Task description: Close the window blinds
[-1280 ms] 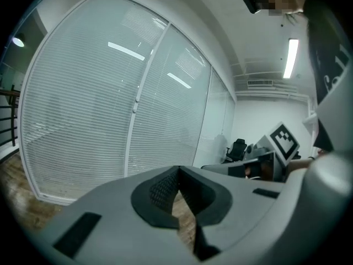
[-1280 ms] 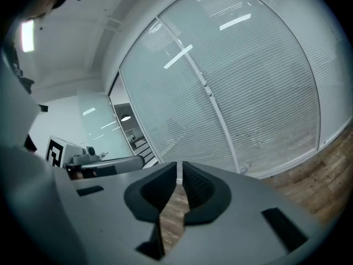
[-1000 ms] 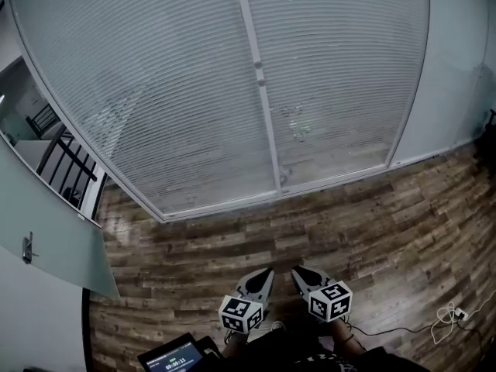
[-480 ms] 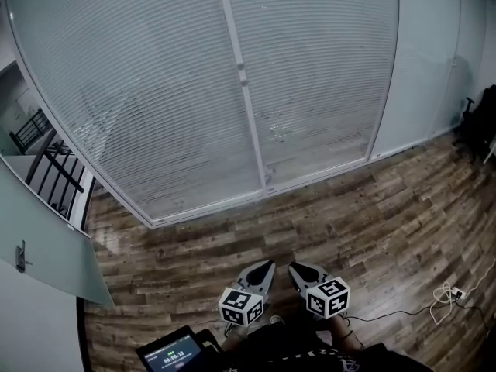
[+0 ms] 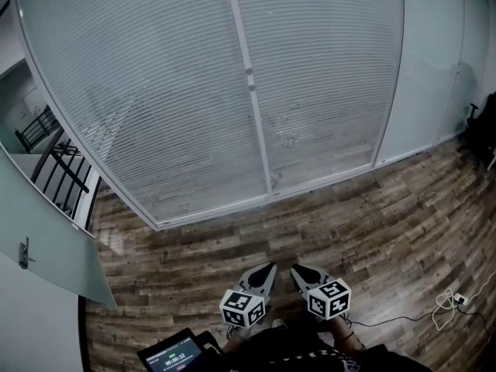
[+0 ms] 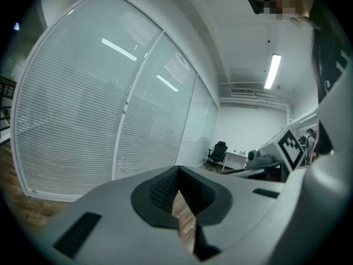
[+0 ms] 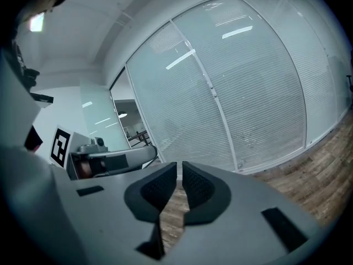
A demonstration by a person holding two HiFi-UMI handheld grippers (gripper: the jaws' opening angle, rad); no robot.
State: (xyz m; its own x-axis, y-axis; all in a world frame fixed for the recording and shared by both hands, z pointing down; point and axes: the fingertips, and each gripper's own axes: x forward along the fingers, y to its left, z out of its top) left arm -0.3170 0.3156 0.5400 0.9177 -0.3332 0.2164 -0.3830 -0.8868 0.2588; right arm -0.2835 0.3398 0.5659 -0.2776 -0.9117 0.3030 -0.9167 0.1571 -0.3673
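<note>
The white slatted blinds (image 5: 155, 91) hang behind a glass wall and fill the upper head view. A vertical frame post (image 5: 258, 130) splits them, with a small knob (image 5: 249, 70) on it. The slats look lowered over the full height. Both grippers hover side by side over the wooden floor (image 5: 349, 223), well short of the glass. My left gripper (image 5: 267, 268) is shut with nothing in it, its pads meeting (image 6: 177, 173). My right gripper (image 5: 296, 270) is also empty, with only a thin slit between its pads (image 7: 179, 167). The blinds (image 6: 71, 120) (image 7: 259, 93) show ahead in both gripper views.
A glass door with a handle (image 5: 25, 252) stands open at the left, a black railing (image 5: 62, 169) behind it. A white cable (image 5: 448, 304) lies on the floor at the right. A device with a lit screen (image 5: 174, 355) sits at the bottom. An office chair (image 6: 219, 150) stands far off.
The head view has swung a little, so more of the room's right side shows. Both grippers remain low, side by side and shut, and have drifted slightly together.
</note>
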